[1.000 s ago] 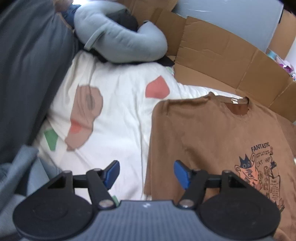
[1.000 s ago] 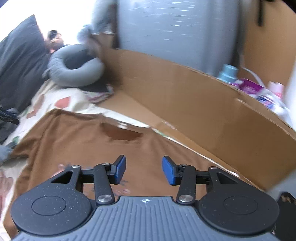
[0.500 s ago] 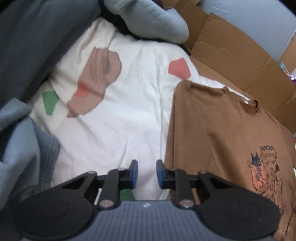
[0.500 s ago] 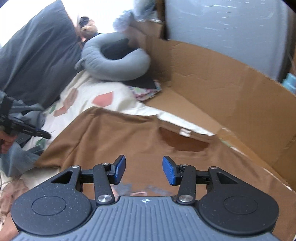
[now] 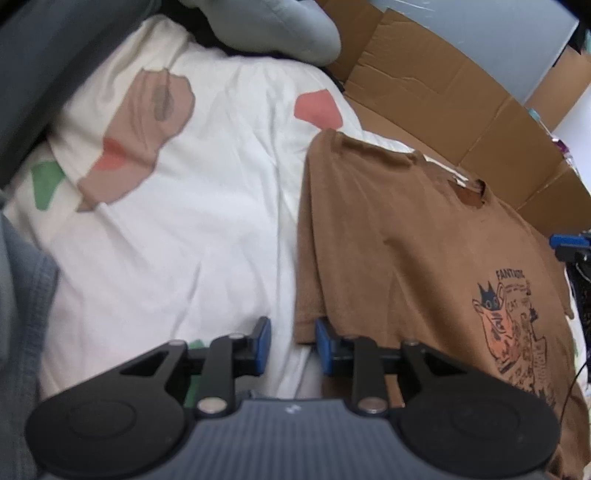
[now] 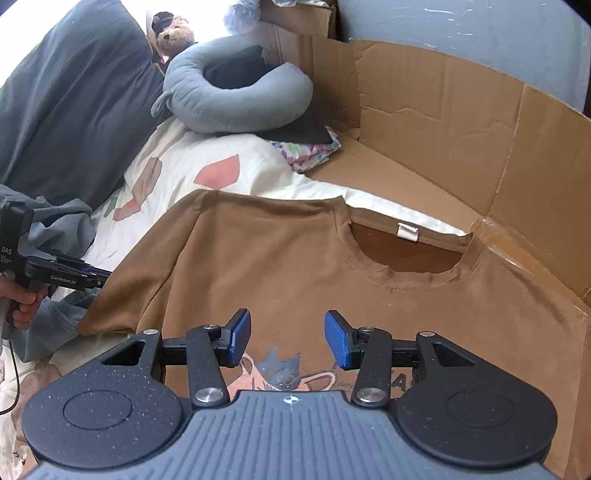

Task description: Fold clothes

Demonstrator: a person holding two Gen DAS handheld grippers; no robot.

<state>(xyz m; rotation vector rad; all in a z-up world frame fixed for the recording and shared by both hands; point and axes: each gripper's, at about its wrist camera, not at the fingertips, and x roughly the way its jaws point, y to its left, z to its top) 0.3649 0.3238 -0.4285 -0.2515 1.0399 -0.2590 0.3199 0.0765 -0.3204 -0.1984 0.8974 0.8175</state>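
I count one brown T-shirt (image 6: 295, 266), two grippers, one grey neck pillow (image 6: 236, 99), one dark pillow (image 6: 70, 122), one grey garment (image 6: 62, 229) bunched at far left, one cardboard sheet (image 6: 443, 122) along the back. The shirt lies flat, print side up, on the white patterned bed sheet (image 5: 184, 221), collar toward the cardboard.

My left gripper (image 5: 291, 343) sits at the shirt's left sleeve hem: its right finger is at the hem edge, its left finger over bare sheet. The jaws are narrow and opening, and I cannot tell if any cloth is pinched between them. My right gripper (image 6: 288, 339) hovers over the chest print, jaws at a medium gap with nothing between them.

Versus a second ago: the left jaws were wide then and are much narrower now, and the gripper has dropped closer to the sleeve. The right gripper has swung left, so the collar now sits right of centre, gap unchanged.

Around: a hand (image 6: 22, 306) holds the left gripper's handle at the left edge of the right view; a teddy bear (image 6: 173, 33) sits behind the neck pillow. Nothing blocks the shirt
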